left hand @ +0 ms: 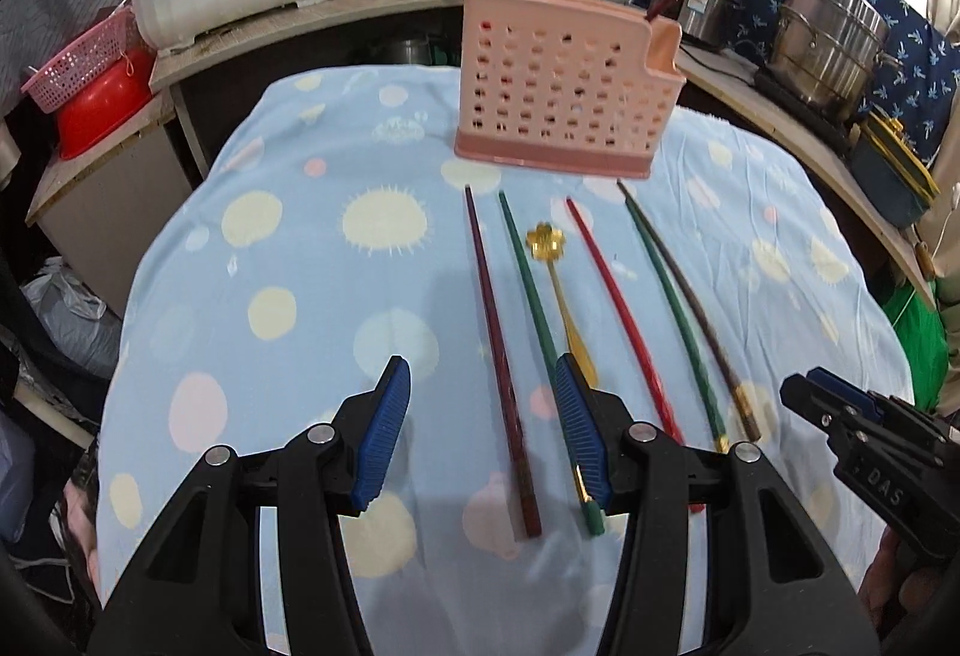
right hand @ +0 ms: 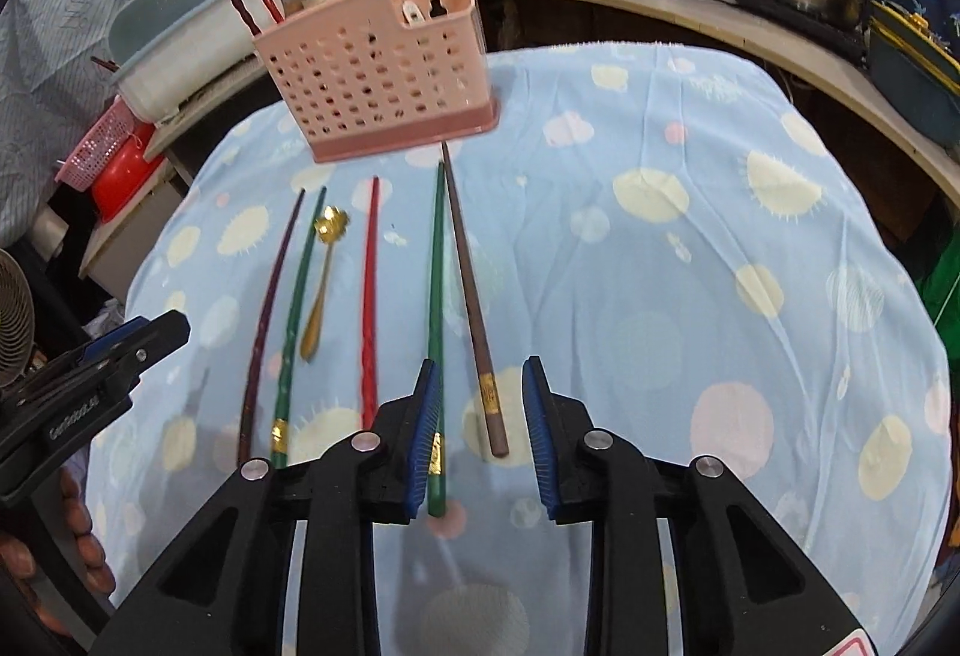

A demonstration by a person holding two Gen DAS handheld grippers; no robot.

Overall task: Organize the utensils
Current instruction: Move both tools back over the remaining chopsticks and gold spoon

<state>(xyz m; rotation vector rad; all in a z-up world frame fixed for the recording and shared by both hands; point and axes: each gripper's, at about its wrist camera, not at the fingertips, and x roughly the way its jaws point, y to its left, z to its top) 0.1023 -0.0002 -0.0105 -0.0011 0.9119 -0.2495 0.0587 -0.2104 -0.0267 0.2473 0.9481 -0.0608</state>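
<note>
Utensils lie in a row on a bench (left hand: 258, 248) draped in a blue cloth with pale spots. In the left wrist view, reading from 9 o'clock to 3 o'clock, they are a dark red chopstick (left hand: 501, 362), a green chopstick (left hand: 540, 332), a gold spoon (left hand: 561, 296) with a flower-shaped bowl, a red chopstick (left hand: 618, 314), a second green chopstick (left hand: 675, 320) and a brown chopstick (left hand: 690, 314). All 6 run lengthwise toward 12 o'clock, where a pink perforated holder (left hand: 564, 86) stands upright just beyond their tips. A few chopsticks already stand in the holder.

The left tool (left hand: 486, 428) hovers above the near ends of the utensils, its jaws about halfway apart and gripping nothing; the dark red chopstick lies on the cloth under the gap. The right tool (right hand: 480, 428) hangs at 3 o'clock of the row, jaws narrowly parted and empty, with the brown chopstick's near end on the cloth below the gap.
</note>
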